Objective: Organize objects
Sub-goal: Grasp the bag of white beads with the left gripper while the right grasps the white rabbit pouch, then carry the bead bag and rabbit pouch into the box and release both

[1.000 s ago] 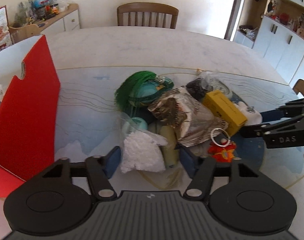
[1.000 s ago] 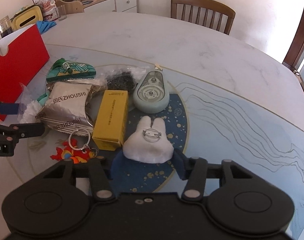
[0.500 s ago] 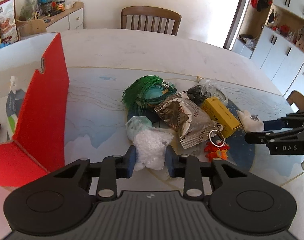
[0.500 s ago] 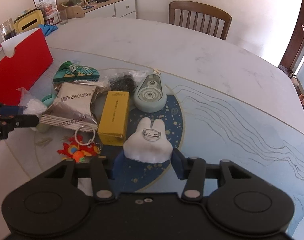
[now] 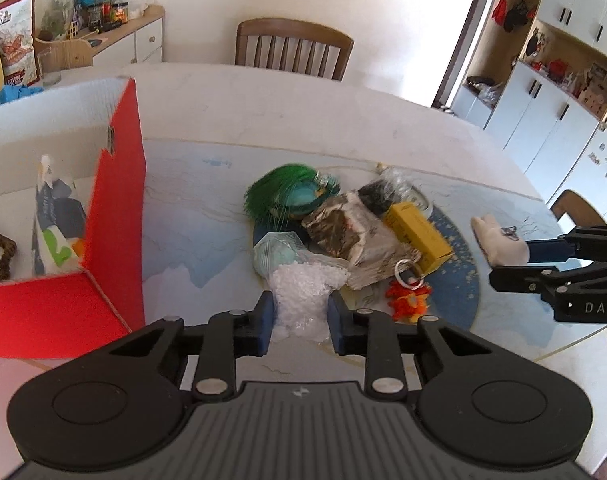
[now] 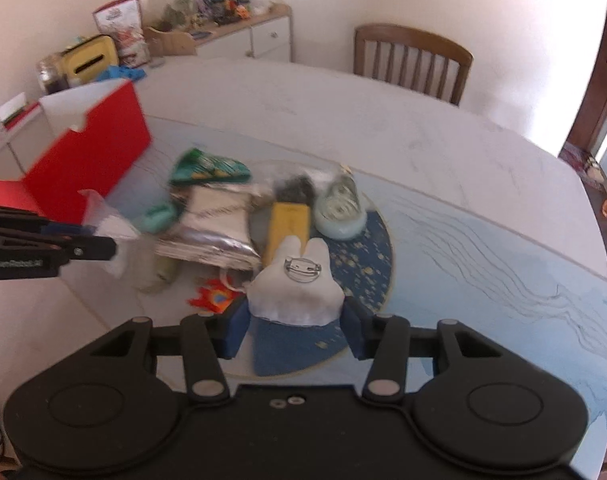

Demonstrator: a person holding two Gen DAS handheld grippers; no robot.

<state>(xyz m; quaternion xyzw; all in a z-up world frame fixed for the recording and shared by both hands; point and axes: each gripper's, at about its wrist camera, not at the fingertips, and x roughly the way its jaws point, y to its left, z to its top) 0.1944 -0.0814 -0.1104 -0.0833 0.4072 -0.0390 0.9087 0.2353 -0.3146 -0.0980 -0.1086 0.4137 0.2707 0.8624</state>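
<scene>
On the tabletop (image 5: pixel 303 120), a pale marble round with a blue patterned mat, we see a loose heap of small things near the middle: a green tassel (image 5: pixel 279 188), a crinkled silver foil pouch (image 5: pixel 355 236), a yellow carton (image 5: pixel 417 230), an orange key charm with a metal ring (image 5: pixel 407 300) and a pale green round case (image 6: pixel 341 210).

Our left gripper (image 5: pixel 297 320) has its jaws clamped on a clear bag of white granules (image 5: pixel 303 296); the jaws are closing further, and the blue pads press both sides of the bag's lower end. The bag lies just in front of the heap, with a teal item in plastic touching its far end.

Our right gripper (image 6: pixel 295 330) has its jaws clamped on a white plush brooch (image 6: pixel 297 284), pin side up, held clear above the dark blue disc of the mat.

To the left stands an open red box (image 5: pixel 115 208), well apart from the heap, with a printed packet (image 5: pixel 53 220) and a brown cord inside.
</scene>
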